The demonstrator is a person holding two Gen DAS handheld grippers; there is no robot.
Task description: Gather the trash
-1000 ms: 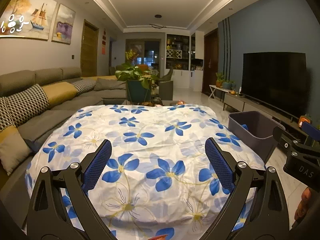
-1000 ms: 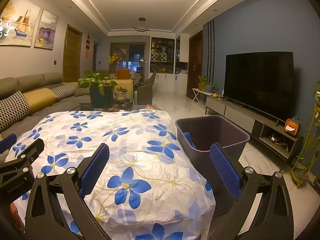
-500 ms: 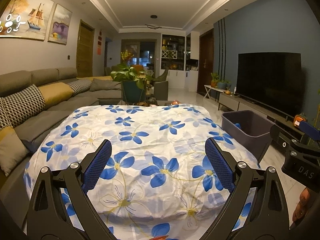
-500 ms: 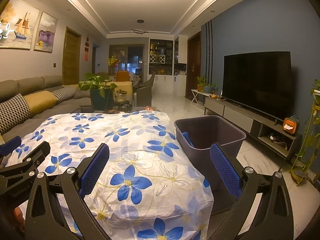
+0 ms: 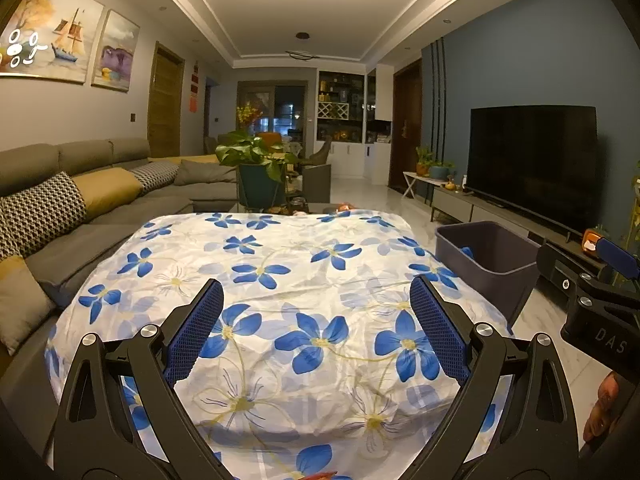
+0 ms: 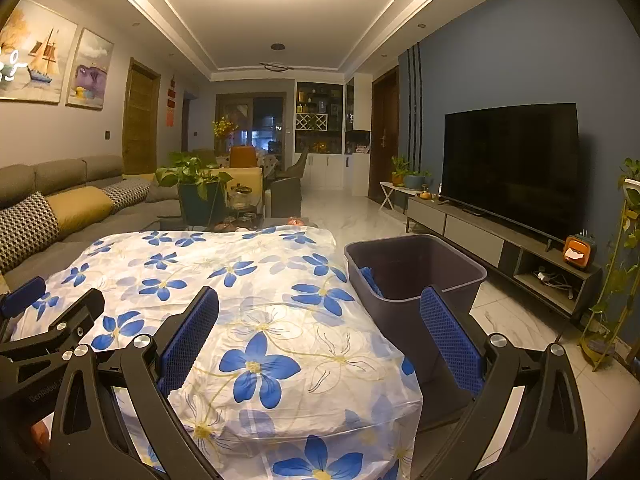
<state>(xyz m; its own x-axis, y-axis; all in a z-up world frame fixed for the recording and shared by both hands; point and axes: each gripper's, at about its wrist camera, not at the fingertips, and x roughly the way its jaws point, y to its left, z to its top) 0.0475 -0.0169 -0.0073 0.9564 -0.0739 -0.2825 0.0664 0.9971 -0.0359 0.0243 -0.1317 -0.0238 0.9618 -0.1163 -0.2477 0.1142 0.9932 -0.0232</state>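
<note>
Shift: both wrist views sat a little farther back from the table than a second earlier; more of its near edge showed.
Left gripper (image 5: 316,332): I held it above the white cloth with blue flowers (image 5: 280,280), jaws wide apart, nothing between them.
Right gripper (image 6: 320,336): likewise spread wide and empty, near the table's right corner.
Bin: the dark grey plastic tub (image 6: 416,276) stood on the floor just beside the table, a blue scrap (image 6: 370,278) inside.
Progress: I saw no trash left on the cloth; collecting looked about finished.
</note>
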